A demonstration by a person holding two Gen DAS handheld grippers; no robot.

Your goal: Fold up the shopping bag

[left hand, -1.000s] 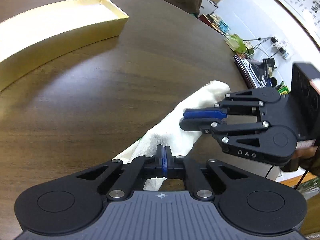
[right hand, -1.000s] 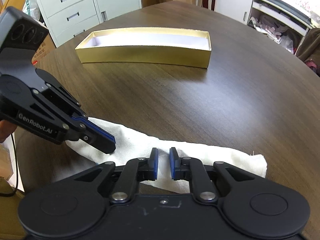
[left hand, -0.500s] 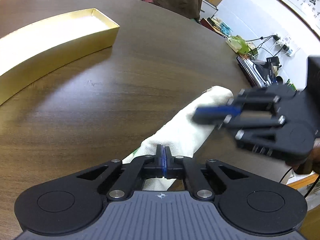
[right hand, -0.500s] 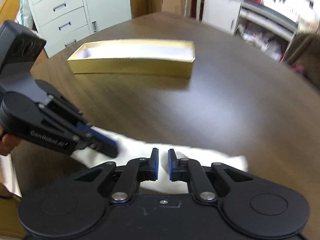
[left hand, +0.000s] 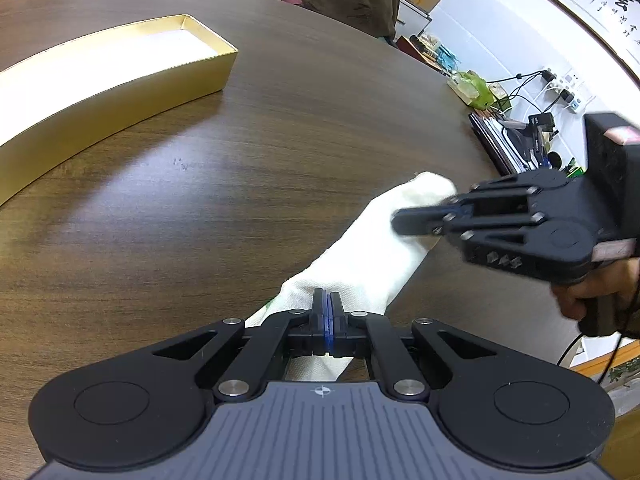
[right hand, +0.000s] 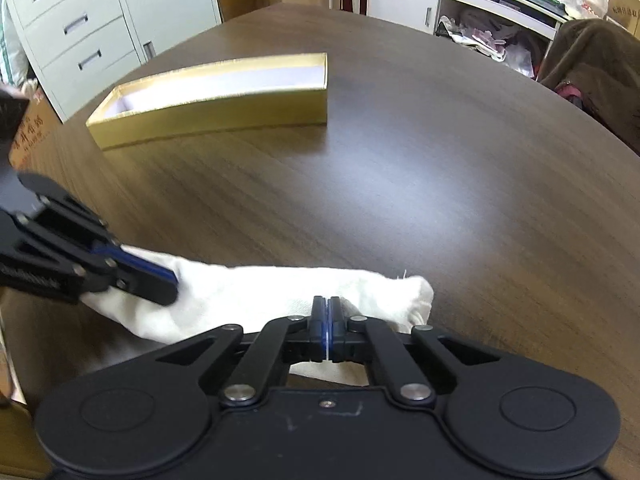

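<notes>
Near the surface's point(right hand: 440, 200) close edge lies the folded shopping bag point(right hand: 260, 292). Left tongs point(left hand: 327, 312) are clamped on one end of it; right tongs point(right hand: 327, 320) have just closed, seemingly pinching cloth at the other. Beyond the bag stands a gold box point(right hand: 224, 108).

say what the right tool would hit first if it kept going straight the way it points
Most likely the folded cloth bag lying right under its tips. The right tool is shut and angled down at the bag, with the dark table just beneath. Whether it already touches the bag cannot be told.
</notes>
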